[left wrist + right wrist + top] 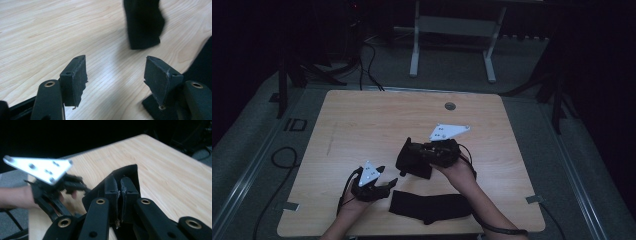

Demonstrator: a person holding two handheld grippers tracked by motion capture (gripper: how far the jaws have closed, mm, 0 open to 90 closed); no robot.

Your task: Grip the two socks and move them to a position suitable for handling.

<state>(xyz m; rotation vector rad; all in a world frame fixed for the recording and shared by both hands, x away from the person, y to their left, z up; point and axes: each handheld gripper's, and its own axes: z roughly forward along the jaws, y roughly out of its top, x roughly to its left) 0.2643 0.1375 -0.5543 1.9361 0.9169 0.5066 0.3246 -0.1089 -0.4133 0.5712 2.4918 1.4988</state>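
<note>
Right gripper, jaws clamped on a black sock, holds it above the table's centre; thin grip may slip; left gripper, jaws apart and empty, near the front edge beside a second sock.

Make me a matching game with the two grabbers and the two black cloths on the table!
Things:
1. left gripper
2. right gripper
3. lifted black cloth
4. flat black cloth

States:
A. lying on the table near the front edge
B. jaws open, nothing between them
C. hanging from closed jaws
D. jaws shut on cloth

Pairs: 1-B, 2-D, 3-C, 4-A
</note>
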